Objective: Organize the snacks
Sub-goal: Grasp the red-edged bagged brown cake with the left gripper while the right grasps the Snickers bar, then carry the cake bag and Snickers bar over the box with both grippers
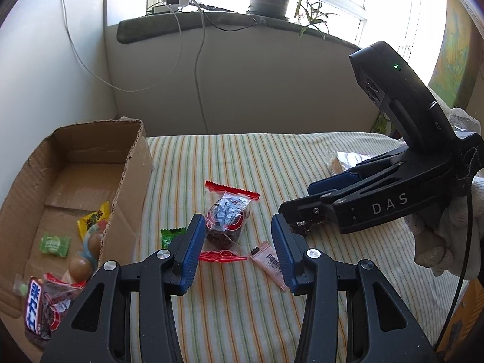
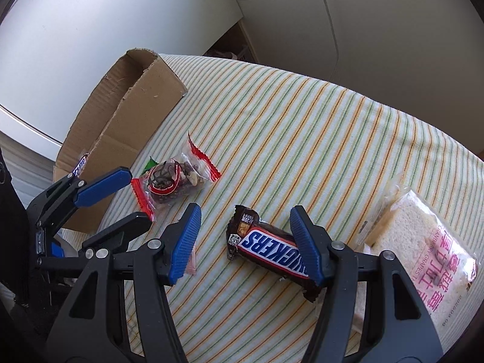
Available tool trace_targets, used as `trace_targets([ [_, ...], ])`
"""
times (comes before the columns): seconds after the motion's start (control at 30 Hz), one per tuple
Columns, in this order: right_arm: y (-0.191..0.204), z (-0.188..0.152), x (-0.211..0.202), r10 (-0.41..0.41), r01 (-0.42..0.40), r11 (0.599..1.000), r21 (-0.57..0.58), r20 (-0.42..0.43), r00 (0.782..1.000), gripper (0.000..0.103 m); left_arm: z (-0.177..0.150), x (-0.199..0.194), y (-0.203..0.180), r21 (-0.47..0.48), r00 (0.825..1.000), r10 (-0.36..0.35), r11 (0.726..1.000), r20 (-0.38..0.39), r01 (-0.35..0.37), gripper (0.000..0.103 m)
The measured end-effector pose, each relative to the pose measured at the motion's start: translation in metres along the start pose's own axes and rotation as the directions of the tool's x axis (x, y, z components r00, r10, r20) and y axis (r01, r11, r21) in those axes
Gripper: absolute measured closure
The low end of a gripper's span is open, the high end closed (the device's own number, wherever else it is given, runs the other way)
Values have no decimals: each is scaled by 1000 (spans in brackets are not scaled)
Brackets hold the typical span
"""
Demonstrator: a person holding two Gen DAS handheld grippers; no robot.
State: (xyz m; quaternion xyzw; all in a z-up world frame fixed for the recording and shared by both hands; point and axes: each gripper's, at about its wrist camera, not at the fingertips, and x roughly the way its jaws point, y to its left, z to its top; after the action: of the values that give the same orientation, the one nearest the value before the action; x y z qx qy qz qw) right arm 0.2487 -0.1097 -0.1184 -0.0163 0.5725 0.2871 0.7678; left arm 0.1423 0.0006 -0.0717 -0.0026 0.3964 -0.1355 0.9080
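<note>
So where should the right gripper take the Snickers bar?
Across its narrow width near the middle, coming from above. The Snickers bar lies flat on the cloth, and the right gripper already has it between open jaws.

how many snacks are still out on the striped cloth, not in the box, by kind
snickers bar: 1
red-edged clear packet: 1
green candy: 1
pink sachet: 1
bread pack: 1
total: 5
</note>
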Motion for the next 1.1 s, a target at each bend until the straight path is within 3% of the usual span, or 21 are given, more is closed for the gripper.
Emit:
trace_targets([
  [0.2,7,-15,-8,-30,29,999,-29,-21,999,38,1,4,-1,-1,1000,-1,1000,-5,1,59],
  [0.57,16,-27,-2,-150,148,985,-92,-13,989,61,16,32,-10,33,998,34,999,-43,-33,59],
  [0.83,24,-28,3,-190,190,975,-118,14,982,70,18,50,-5,36,994,72,997,-83,-69,59],
  [0.97,27,-28,3,-197,199,972,-122,29,980,72,19,54,0,12,994,71,997,-83,-70,72],
  [1.1,29,-29,3,-193,197,974,-111,43,980,73,18,51,2,-9,995,54,998,-83,-55,74],
])
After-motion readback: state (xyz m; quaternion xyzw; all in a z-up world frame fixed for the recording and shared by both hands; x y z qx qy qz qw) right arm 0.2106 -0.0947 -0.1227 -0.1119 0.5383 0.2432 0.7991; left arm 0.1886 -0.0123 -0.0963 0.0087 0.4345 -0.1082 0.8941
